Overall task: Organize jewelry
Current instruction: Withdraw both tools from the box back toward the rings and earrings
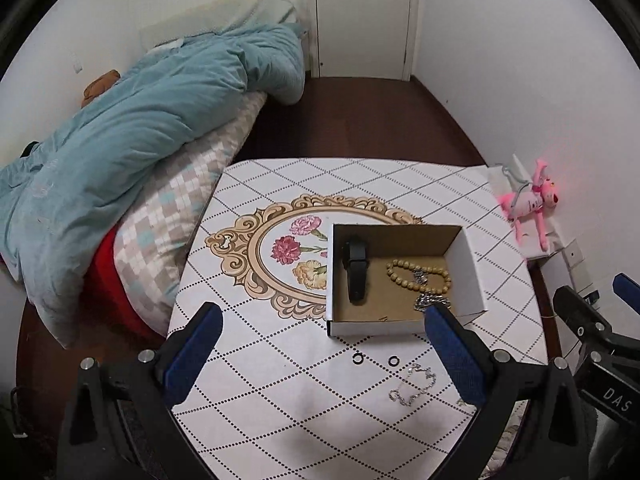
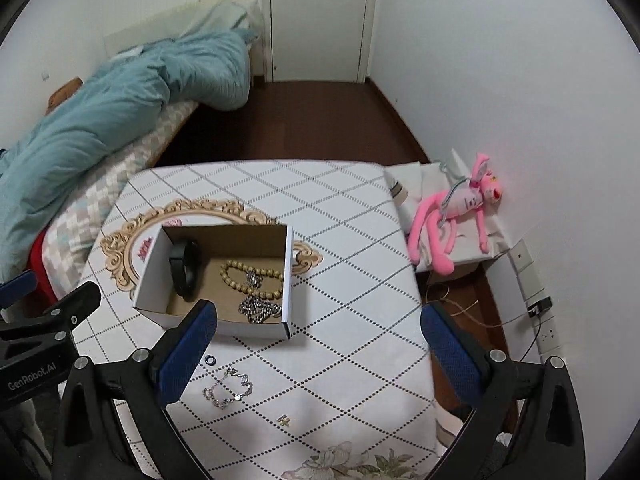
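Already on the patterned counter (image 1: 280,400), the open cardboard box (image 1: 404,326) holds a black band, wooden beads and a chain. Both the left tongs (image 1: 320,356) and right tongs (image 2: 316,354) gape wide and empty; the loose silver bracelet (image 2: 228,390) sprawls just before the box, nearer the right tongs' left finger, likely next.

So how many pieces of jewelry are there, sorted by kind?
Black wristband, in the box: 1
Beaded bracelet, in the box: 1
Silver chains, one in the box, one on the table: 2
Small black rings on the table: 2
Small gold piece: 1
Total: 7
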Motion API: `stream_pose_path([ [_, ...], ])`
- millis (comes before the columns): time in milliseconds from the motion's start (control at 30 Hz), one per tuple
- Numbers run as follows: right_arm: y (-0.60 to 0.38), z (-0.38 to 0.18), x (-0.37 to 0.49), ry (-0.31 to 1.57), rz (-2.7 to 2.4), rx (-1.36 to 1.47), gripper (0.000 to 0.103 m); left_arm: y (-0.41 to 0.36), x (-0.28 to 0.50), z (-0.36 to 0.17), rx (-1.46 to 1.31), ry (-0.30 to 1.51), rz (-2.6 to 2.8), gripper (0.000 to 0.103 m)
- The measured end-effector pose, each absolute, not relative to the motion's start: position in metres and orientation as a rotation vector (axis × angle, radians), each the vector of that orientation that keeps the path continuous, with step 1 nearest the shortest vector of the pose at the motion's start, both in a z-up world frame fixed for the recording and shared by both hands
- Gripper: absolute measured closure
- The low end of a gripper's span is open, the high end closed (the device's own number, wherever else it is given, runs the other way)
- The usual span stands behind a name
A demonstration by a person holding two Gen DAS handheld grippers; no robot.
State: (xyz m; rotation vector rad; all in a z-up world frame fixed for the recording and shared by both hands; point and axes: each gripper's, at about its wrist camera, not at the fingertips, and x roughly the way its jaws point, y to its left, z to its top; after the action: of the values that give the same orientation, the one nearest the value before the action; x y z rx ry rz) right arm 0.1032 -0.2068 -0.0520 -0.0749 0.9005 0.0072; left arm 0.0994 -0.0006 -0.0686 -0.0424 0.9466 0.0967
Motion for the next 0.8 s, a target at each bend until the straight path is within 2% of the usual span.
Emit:
stream_pose_path([
  [367,-0.210,-0.014,0.074,0.832,0.028,-0.031,0.000,-0.004,0.078,-0.047,-0.056,0.921,0.097,0.000],
  [467,-0.212,-0.025,0.071,0.865,0.034,-0.007,0.000,-0.003,0.074,-0.060,-0.038,0.927,0.117,0.000],
  [600,-0.211,-0.069,0.073,0.966,0.052,0.008,0.001,-0.001,0.072,-0.097,-0.009,0.991,0.142,0.000],
  [667,-0.209,-0.100,0.076,1.030,0.074,0.023,0.008,0.002,0.073,-0.125,-0.002,1.051,0.147,0.000],
  [733,-0.208,-0.134,0.081,1.110,0.082,0.032,0.022,0.003,0.072,-0.145,0.011,1.086,0.164,0.000],
  [800,-0.211,-0.165,0.082,1.175,0.084,0.055,0.027,0.006,0.072,-0.169,0.018,1.142,0.179,0.000],
])
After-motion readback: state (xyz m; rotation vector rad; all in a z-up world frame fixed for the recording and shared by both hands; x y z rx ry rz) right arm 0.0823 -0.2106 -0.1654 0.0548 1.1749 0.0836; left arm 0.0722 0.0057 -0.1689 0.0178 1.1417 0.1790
